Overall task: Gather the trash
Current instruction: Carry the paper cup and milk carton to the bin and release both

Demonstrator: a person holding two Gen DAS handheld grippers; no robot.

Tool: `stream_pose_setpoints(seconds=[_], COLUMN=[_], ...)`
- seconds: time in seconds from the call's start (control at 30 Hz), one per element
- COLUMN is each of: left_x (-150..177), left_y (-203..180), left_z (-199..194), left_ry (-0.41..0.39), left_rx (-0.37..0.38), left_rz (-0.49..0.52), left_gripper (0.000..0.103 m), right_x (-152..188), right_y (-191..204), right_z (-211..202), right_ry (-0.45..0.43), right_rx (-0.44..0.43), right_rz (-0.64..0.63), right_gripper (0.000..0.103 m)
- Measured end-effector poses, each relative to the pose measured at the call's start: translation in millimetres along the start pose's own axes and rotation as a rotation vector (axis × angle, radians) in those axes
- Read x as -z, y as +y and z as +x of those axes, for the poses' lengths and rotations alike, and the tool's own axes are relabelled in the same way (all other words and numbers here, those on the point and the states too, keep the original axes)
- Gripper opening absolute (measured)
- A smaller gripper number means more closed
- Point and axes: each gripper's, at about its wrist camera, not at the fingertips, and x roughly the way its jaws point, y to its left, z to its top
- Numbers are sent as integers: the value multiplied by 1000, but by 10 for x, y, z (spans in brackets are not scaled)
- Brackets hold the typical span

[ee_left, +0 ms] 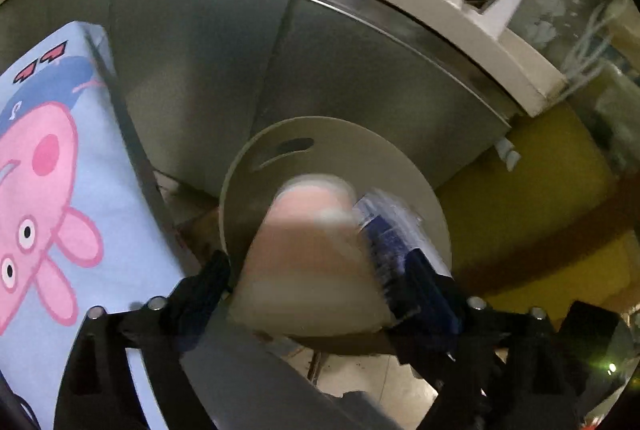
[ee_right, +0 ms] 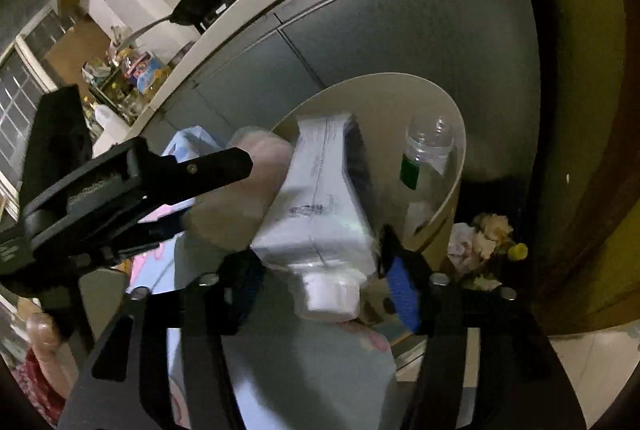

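Blurred pink cup (ee_left: 308,254) in left gripper (ee_left: 320,294), base hidden.

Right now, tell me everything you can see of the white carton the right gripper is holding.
The carton is a white, boxy pack with faint dark print and a thin line down one face, seemingly film-wrapped. A stubby white cap end points toward the camera; the far end tilts up toward the bin. It sits between the right gripper's blue-padded fingers, held over the bin's opening. A pinkish wrapped item, held by the left gripper, lies against its left side. Motion blur hides finer detail.
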Motion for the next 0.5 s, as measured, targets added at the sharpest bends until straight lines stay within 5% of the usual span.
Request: stream_pose_setpoints(seconds=[0.27,0.5], left_x=[242,897], left_y=[65,202], left_z=[-465,-1140], left_ry=[-80,-190], left_rx=[-14,-73], left_rz=[16,68], left_gripper=[87,87], right_x=[108,409], right_y=[-16,224], right_z=[-301,-517], right_ry=[-124,-149], right_rx=[7,-8], right_rz=[19,-18], right_gripper=[63,62])
